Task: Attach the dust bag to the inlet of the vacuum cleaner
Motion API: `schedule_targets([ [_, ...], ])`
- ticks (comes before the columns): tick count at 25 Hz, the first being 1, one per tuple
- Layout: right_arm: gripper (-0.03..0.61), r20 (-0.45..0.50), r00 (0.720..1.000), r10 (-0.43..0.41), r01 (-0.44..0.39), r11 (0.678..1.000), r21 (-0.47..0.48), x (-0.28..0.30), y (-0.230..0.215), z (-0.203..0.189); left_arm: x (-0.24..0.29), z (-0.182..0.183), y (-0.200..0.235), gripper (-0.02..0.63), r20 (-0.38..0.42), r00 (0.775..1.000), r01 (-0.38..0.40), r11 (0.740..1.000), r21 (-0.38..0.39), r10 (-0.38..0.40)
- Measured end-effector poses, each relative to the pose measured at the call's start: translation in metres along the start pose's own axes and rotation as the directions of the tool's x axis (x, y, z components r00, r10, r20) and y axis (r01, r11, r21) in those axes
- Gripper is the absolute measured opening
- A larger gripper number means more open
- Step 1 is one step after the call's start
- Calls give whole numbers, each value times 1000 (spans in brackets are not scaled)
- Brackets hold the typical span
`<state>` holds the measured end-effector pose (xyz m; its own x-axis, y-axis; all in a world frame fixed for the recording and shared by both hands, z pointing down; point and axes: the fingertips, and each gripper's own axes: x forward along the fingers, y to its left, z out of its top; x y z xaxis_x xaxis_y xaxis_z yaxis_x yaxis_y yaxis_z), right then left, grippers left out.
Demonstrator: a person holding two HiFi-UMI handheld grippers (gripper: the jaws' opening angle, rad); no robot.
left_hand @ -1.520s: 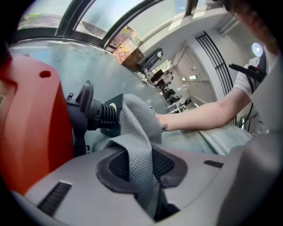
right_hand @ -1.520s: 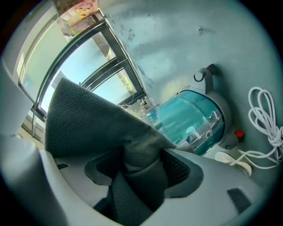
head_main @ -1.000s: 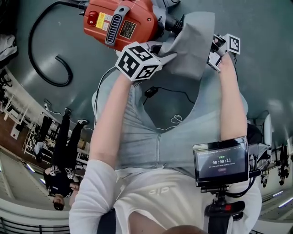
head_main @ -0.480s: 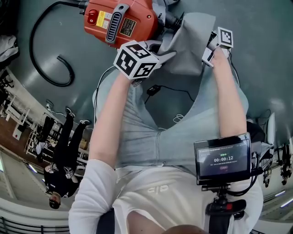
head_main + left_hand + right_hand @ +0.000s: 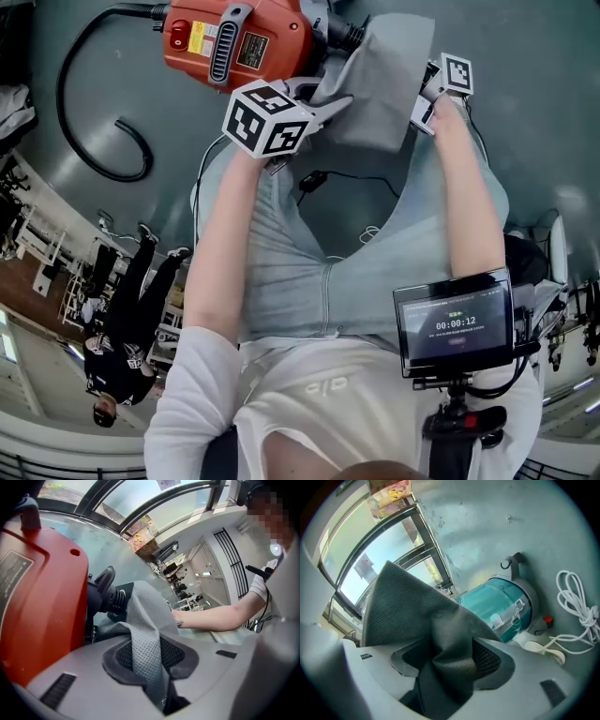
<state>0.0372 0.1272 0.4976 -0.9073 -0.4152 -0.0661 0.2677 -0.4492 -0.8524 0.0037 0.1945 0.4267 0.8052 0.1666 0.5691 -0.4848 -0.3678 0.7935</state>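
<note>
Grey-green floor (image 5: 534, 141) fills the upper part of the head view, with a black hose (image 5: 94, 112) curling at the upper left. The orange vacuum cleaner (image 5: 248, 42) lies along the top edge, its black inlet (image 5: 342, 37) jutting towards the centre.

The grey mesh dust bag (image 5: 380, 89) hangs at top centre, stretched between your two tools and just beside the inlet. Your left gripper (image 5: 323, 105) is clenched on the bag's near edge, and the cloth is bunched between its pads. Your right gripper (image 5: 450, 667) is pinching a thick fold of the far edge.

Watch that bunching. The bag's mouth looks folded over, so it could jam against the inlet rather than slide around it. You hold only thin folds, so a hard pull between the grippers may drag the mesh out of one pinch. Pushing sideways could also skid the vacuum cleaner across the floor.

As for writing, the screen (image 5: 455, 323) at the lower right shows 00:00:12. The yellow and black labels (image 5: 251, 52) on the orange body are too small to read.
</note>
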Motion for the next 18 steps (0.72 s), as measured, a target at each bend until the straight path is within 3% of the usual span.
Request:
schedule_targets([
  [4,270,-63,998,0,-1,1000,-22,0,-4,-14,-1,-1,-4,64,-10,1000,10,1000,-1,-10],
  [8,272,-26,999,36,-37,998,-51,18,9,-5,-3,9,-2,64,38,999,11,1000,-29,-10],
  [13,270,-3,1000,18,-18,997,-76,8,7,5,-3,0,-4,64,0,1000,0,1000,-19,0],
  [17,270,-5,1000,-12,12,997,-76,15,8,10,-12,0,2,68,30,999,-11,994,-107,14],
  [18,270,1,1000,-17,17,997,-72,8,7,10,-16,-3,3,95,31,999,-6,993,-117,10],
])
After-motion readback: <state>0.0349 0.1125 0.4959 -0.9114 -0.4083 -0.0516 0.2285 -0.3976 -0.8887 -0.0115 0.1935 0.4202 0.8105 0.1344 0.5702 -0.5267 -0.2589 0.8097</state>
